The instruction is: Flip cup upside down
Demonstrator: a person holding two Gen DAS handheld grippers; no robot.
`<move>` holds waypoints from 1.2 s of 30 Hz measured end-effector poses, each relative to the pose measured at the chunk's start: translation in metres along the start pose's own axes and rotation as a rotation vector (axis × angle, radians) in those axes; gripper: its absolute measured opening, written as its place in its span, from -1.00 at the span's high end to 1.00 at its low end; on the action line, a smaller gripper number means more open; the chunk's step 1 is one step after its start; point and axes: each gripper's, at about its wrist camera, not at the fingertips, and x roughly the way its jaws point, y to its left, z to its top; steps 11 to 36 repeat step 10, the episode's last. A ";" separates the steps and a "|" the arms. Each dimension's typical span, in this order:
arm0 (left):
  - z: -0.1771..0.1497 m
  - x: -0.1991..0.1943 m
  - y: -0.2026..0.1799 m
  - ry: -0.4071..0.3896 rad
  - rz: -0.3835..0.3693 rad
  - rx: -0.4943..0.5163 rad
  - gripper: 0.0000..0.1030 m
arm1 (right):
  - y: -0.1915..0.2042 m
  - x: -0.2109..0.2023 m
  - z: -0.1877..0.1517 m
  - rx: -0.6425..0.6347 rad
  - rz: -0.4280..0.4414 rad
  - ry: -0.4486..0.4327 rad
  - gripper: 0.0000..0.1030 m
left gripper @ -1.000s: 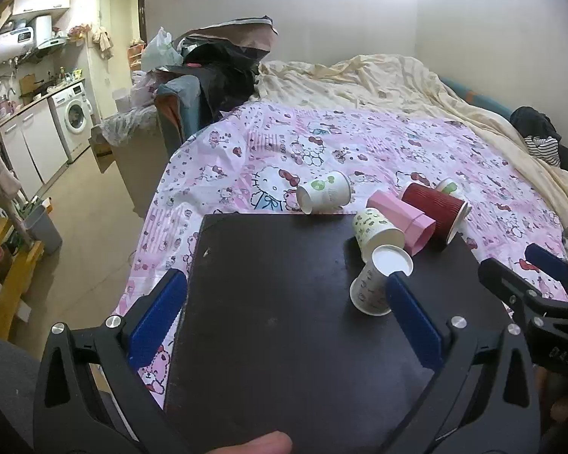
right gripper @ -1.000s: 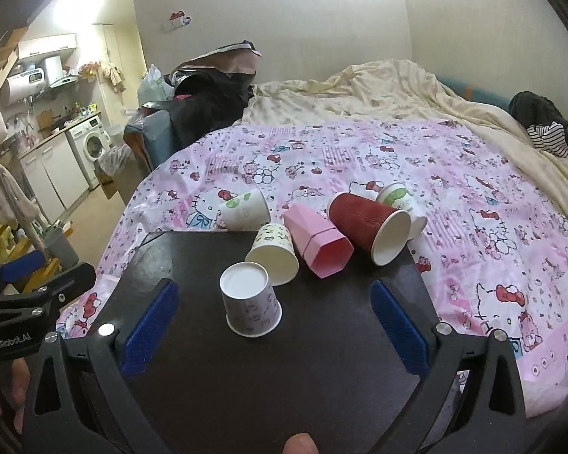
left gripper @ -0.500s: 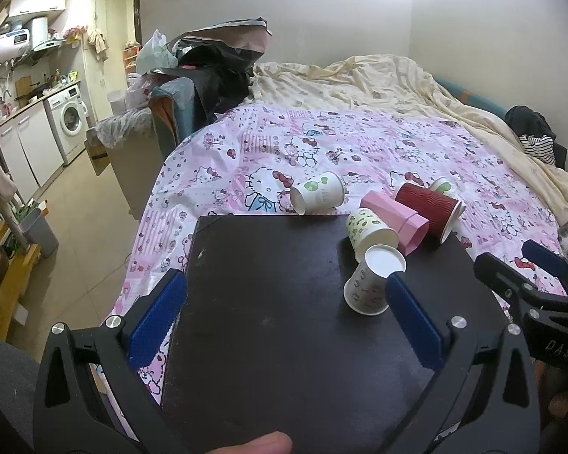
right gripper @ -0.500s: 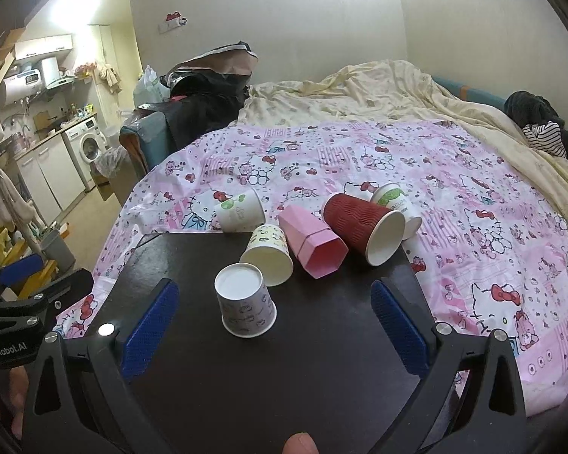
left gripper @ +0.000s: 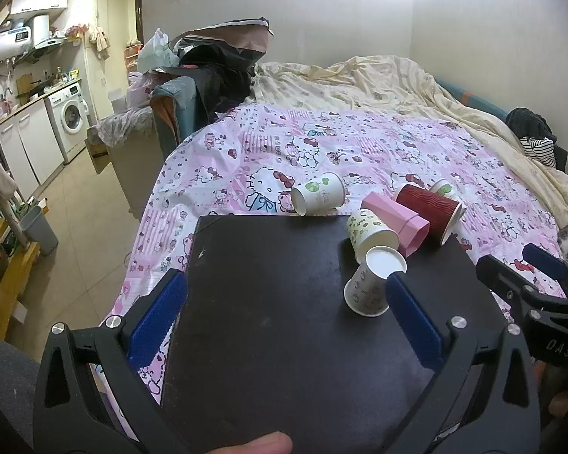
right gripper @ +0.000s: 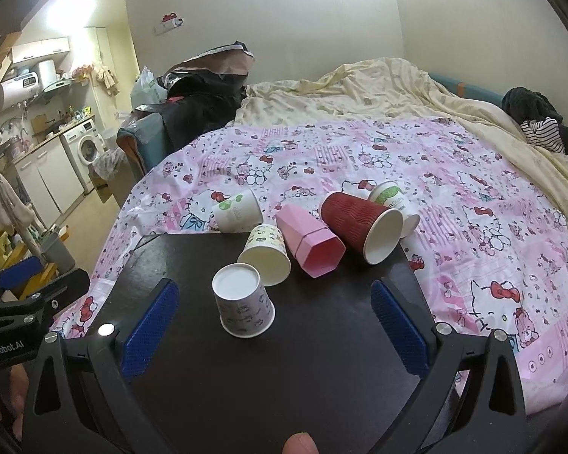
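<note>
Both grippers spread wide, nothing between the fingers. Left gripper (left gripper: 286,302) hovers over the near part of the dark board (left gripper: 284,302); right gripper (right gripper: 274,319) over the same board from the right side, its blue pads either side of the patterned paper cup (right gripper: 244,304) but well apart from it.

That cup stands upside down on the board, base up, rim on the surface, right of centre in the left wrist view (left gripper: 371,283). Its near side sits partly behind the left gripper's right pad (left gripper: 412,317) there; contact can't be judged.

Just beyond it, on their sides:
- cream printed cup (right gripper: 266,253), mouth facing near, touching or almost touching the upturned cup
- pink faceted cup (right gripper: 308,244) beside it
- red ribbed cup (right gripper: 359,227), mouth near-right, at the board's far right edge
- white cup with green print (right gripper: 394,200) behind the red one, on the pink bedsheet (right gripper: 473,208)
- another white green-print cup (right gripper: 236,210) on the sheet at the board's far edge
</note>
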 end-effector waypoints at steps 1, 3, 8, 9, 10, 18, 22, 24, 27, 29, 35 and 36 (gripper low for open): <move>0.000 0.000 0.001 0.001 0.000 -0.001 -1.00 | 0.000 0.000 0.000 0.000 0.000 -0.001 -1.00; 0.000 0.000 0.002 0.003 -0.003 -0.006 -1.00 | 0.001 0.000 0.001 -0.001 -0.001 -0.002 -1.00; -0.001 0.001 0.004 0.008 -0.009 -0.017 -1.00 | 0.001 -0.001 0.000 -0.001 0.002 0.000 -1.00; -0.001 0.001 0.005 0.013 -0.012 -0.019 -1.00 | 0.001 -0.001 0.000 -0.002 0.003 -0.001 -1.00; -0.002 0.002 0.005 0.015 -0.012 -0.019 -1.00 | 0.001 -0.002 0.001 -0.003 0.002 -0.003 -1.00; -0.002 0.002 0.005 0.015 -0.012 -0.019 -1.00 | 0.001 -0.002 0.001 -0.003 0.002 -0.003 -1.00; -0.002 0.002 0.005 0.015 -0.012 -0.019 -1.00 | 0.001 -0.002 0.001 -0.003 0.002 -0.003 -1.00; -0.002 0.002 0.005 0.015 -0.012 -0.019 -1.00 | 0.001 -0.002 0.001 -0.003 0.002 -0.003 -1.00; -0.002 0.002 0.005 0.015 -0.012 -0.019 -1.00 | 0.001 -0.002 0.001 -0.003 0.002 -0.003 -1.00; -0.002 0.002 0.005 0.015 -0.012 -0.019 -1.00 | 0.001 -0.002 0.001 -0.003 0.002 -0.003 -1.00; -0.002 0.002 0.005 0.015 -0.012 -0.019 -1.00 | 0.001 -0.002 0.001 -0.003 0.002 -0.003 -1.00; -0.002 0.002 0.005 0.015 -0.012 -0.019 -1.00 | 0.001 -0.002 0.001 -0.003 0.002 -0.003 -1.00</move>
